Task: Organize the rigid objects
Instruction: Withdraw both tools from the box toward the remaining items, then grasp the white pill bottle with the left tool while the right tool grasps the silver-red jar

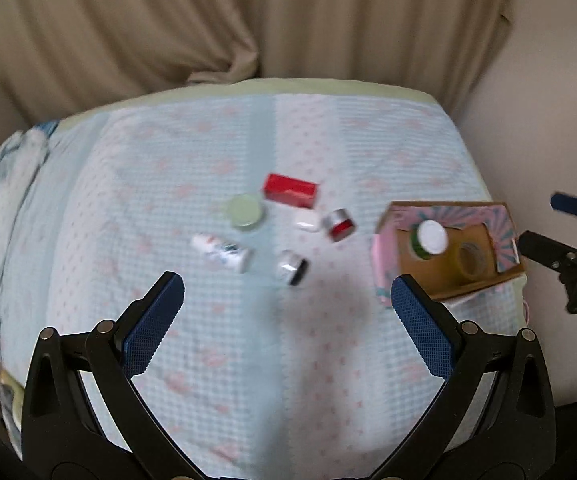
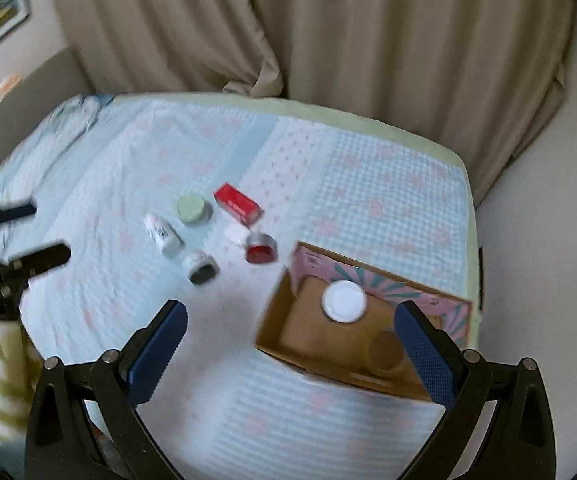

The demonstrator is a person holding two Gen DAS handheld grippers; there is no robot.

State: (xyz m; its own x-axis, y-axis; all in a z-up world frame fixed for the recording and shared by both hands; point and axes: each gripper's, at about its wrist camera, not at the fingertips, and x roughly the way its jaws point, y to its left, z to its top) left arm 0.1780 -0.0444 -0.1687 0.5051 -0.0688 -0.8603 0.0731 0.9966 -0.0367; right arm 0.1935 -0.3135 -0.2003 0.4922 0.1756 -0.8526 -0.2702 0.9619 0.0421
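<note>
Both tongs hung released and empty over the bed (image 1: 248,360), the left tongs (image 1: 287,300) facing the loose pile, the right tongs (image 2: 290,322) nearer the box (image 2: 280,320), probably so each could serve one end of the sorting. On the right, the box already held a white-lidded jar (image 2: 343,301) and a tape roll (image 2: 386,350). Farther off, mid-bed, lay six things close together: a black pot (image 1: 292,267), a white bottle (image 1: 221,252), a red pot (image 1: 339,225), a small white case (image 1: 306,222), a green jar (image 1: 244,211) and, farthest, a red carton (image 1: 290,189). Curtains (image 1: 228,20) hung behind.
</note>
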